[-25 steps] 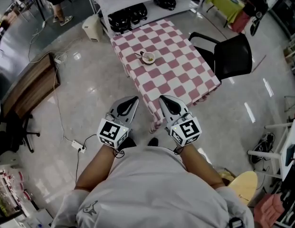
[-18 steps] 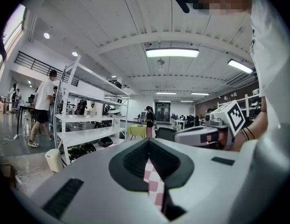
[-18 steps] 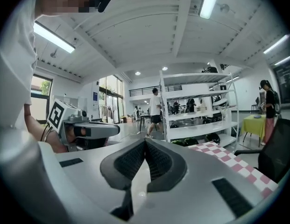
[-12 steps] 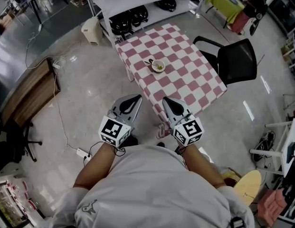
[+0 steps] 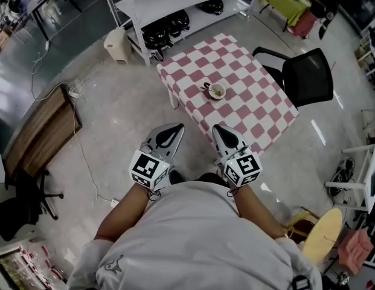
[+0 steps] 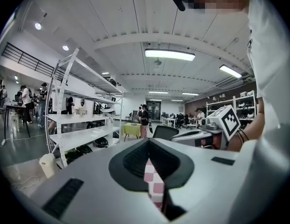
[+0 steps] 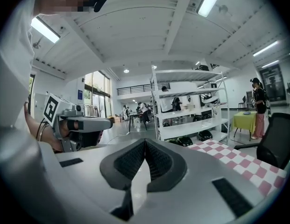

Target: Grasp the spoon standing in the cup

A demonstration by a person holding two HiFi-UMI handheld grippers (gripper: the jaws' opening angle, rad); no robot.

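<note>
While the left tongs (image 5: pixel 177 127) and right tongs (image 5: pixel 217 128) are pressed together empty, the cup (image 5: pixel 218 92) holds a spoon (image 5: pixel 208 88).

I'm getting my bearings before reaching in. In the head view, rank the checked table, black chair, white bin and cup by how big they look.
Largest to smallest:
1. checked table
2. black chair
3. white bin, which is farther from the camera, so it may look smaller than it is
4. cup, clearly the smallest

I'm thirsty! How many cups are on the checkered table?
1. The cup stands near the middle of the checkered table, with the spoon in it. None seems hidden.
</note>
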